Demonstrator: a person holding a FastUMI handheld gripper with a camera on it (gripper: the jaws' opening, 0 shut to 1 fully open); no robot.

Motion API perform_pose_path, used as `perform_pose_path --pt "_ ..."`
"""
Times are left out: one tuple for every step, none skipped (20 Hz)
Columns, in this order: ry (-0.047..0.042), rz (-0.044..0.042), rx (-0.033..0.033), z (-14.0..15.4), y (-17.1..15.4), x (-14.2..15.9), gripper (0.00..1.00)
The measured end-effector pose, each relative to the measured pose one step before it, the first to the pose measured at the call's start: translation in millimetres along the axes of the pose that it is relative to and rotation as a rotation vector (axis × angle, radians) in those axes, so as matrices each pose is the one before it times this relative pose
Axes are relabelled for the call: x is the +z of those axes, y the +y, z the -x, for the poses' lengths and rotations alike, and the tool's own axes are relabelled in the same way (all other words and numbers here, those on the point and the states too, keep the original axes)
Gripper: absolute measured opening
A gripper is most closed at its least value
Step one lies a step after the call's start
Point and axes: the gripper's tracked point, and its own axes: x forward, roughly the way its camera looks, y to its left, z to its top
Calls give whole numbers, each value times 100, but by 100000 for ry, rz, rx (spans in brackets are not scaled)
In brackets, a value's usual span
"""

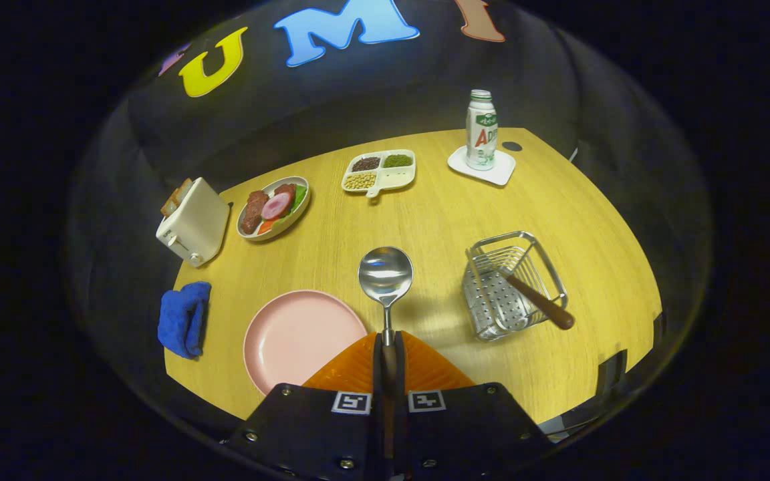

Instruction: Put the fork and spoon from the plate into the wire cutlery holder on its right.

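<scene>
Spoon [386, 275] | handle clamped in closed tool [386, 354], bowl ahead | cutlery holder [515, 284] right

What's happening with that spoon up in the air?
The gripper is shut on the spoon, holding it above the table between the pink plate and the wire holder. A brown-handled utensil, probably the fork, already sits in the holder. The plate is bare.

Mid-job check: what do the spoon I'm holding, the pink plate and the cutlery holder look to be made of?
Shiny silver spoon, clamped in the orange tongs: polished metal, mirror-like bowl, brown probably wooden handle. Round pink plate: matte, likely plastic or ceramic. Square wire cutlery holder: bright metal rods, perforated floor.
</scene>
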Motion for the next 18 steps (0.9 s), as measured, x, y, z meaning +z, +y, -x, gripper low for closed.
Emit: perform_pose_path --pt "-473 -978 -1129 375 -1040 319 6" --pt "-331 -771 -1357 313 -1070 285 6" --pt "-15 -480 -1212 246 -1102 184 6" --pt "-33 -519 -1186 266 -980 51 6" --pt "226 -572 -1050 292 -826 94 6" --pt "250 -368 -770 118 -741 7 6" --pt "5 -135 -742 102 -578 49 6" --pt "473 243 -524 -229 -741 -293 6" --pt "169 128 -259 123 -338 29 6" --pt "709 423 -184 -10 -202 -167 6" --pt "550 428 -13 -52 -62 -89 6" --pt "942 525 -22 -65 -228 -136 6" --pt "580 393 79 -83 -61 41 6" --pt "731 366 -8 -136 -92 -95 6" --pt "1099 195 17 -184 3 79 6" --pt "1776 66 6 -160 -167 -119 6" --pt "1515 -164 -3 -89 -46 -84 6" --pt "1138 16 -215 -222 8 17 6"
